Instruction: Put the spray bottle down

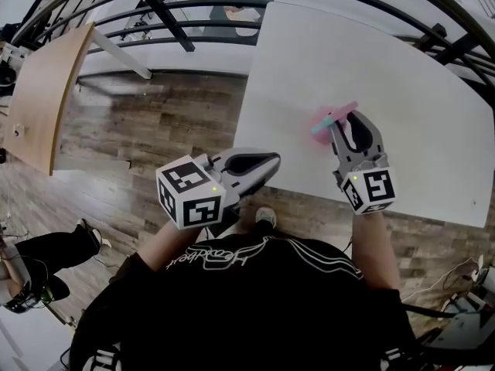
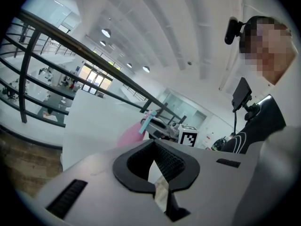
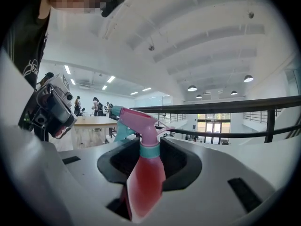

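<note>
right gripper (image 1: 338, 120) pinching pink spray bottle (image 3: 142, 185) (teal collar (image 3: 150, 150)) | left gripper (image 2: 155, 169) pressed together

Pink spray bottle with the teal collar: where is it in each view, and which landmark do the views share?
Head view: the pink spray bottle with teal collar is right of centre, in the right gripper.
Left gripper view: bottle just left of centre, beyond the jaws.
Right gripper view: bottle low centre, between the jaws.
Shared landmark: the black railing.
</note>
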The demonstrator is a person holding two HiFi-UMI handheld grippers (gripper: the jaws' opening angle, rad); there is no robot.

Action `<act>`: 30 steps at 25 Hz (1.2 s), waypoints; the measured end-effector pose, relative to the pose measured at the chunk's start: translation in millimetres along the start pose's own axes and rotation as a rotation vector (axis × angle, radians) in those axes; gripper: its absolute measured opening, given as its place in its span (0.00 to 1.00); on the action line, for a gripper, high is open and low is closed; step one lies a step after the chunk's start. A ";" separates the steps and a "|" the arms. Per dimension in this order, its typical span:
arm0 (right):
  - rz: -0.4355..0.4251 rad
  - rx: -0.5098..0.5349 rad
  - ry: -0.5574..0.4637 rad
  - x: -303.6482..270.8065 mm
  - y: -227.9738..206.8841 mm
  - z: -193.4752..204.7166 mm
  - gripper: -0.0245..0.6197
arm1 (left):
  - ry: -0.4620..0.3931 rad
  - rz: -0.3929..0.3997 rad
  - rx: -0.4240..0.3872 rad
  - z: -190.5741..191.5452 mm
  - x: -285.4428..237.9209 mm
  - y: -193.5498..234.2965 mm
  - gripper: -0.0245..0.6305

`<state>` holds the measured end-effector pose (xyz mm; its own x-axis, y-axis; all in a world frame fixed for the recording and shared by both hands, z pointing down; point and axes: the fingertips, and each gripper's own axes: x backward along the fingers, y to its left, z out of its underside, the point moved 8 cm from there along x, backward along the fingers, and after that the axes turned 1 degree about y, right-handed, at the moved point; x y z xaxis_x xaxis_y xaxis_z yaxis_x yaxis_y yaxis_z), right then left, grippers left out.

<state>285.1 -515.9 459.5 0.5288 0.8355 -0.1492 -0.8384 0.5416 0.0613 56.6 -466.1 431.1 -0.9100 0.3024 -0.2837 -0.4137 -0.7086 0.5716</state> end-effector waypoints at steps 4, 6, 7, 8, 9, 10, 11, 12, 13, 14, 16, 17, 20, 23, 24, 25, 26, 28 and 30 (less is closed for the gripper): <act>0.005 -0.019 -0.014 0.0 -2.2 2.7 0.25 | 0.001 -0.008 0.007 1.3 0.5 3.4 0.05; 0.007 -0.027 -0.019 0.4 -3.8 4.3 0.25 | 0.002 -0.009 0.011 2.0 -0.1 4.3 0.05; 0.006 -0.030 -0.019 0.4 -4.4 4.7 0.25 | 0.003 -0.009 0.012 2.3 -0.5 4.4 0.05; 0.003 -0.035 -0.017 0.1 -5.0 4.8 0.25 | 0.004 -0.009 0.014 2.5 -0.7 4.4 0.05; -0.001 -0.043 -0.014 -0.2 -5.5 5.0 0.25 | 0.005 -0.010 0.014 2.6 -0.9 4.4 0.05; -0.007 -0.052 -0.009 -0.2 -5.6 5.4 0.25 | 0.005 -0.010 0.014 2.8 -0.9 4.1 0.05; -0.012 -0.062 -0.004 0.5 -5.4 6.2 0.25 | 0.004 -0.009 0.014 3.1 -0.9 3.6 0.05; -0.017 -0.071 0.001 1.7 -5.1 7.2 0.25 | 0.003 -0.007 0.013 3.2 -0.9 2.9 0.05; -0.021 -0.079 0.007 3.1 -4.8 7.9 0.25 | 0.001 -0.004 0.013 2.9 -1.1 2.1 0.05; -0.023 -0.081 0.013 4.7 -4.7 7.9 0.25 | -0.001 0.001 0.013 2.0 -1.2 1.2 0.05; -0.020 -0.072 0.025 8.2 -4.5 6.0 0.25 | -0.008 0.013 0.014 -0.7 -0.7 -1.3 0.05; -0.015 -0.065 0.028 10.3 -4.3 4.5 0.25 | -0.011 0.017 0.013 -1.9 0.2 -2.6 0.05; 0.011 -0.057 0.026 19.7 -2.3 0.9 0.25 | -0.014 0.025 0.003 -2.4 5.4 -6.0 0.05; 0.036 -0.059 0.023 37.1 3.9 -5.7 0.25 | -0.017 0.039 -0.015 -2.4 12.0 -14.6 0.05; 0.031 -0.054 0.026 42.5 9.5 -10.6 0.25 | -0.021 0.043 -0.020 -3.3 15.7 -18.7 0.05; 0.019 -0.046 0.031 47.2 17.2 -16.7 0.25 | -0.025 0.048 -0.025 -4.7 20.5 -22.8 0.05; 0.004 -0.037 0.038 51.6 26.3 -23.8 0.25 | -0.029 0.055 -0.032 -6.3 25.8 -27.2 0.05; -0.021 -0.029 0.051 62.4 44.9 -40.0 0.25 | -0.036 0.081 -0.057 -10.4 35.2 -37.2 0.05; -0.045 -0.032 0.060 76.3 64.8 -59.2 0.25 | -0.042 0.105 -0.082 -13.6 43.8 -49.5 0.05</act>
<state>263.2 -422.5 393.7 0.5584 0.8026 -0.2096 -0.8180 0.5748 0.0217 37.7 -426.4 380.0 -0.9493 0.2487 -0.1924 -0.3138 -0.7872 0.5309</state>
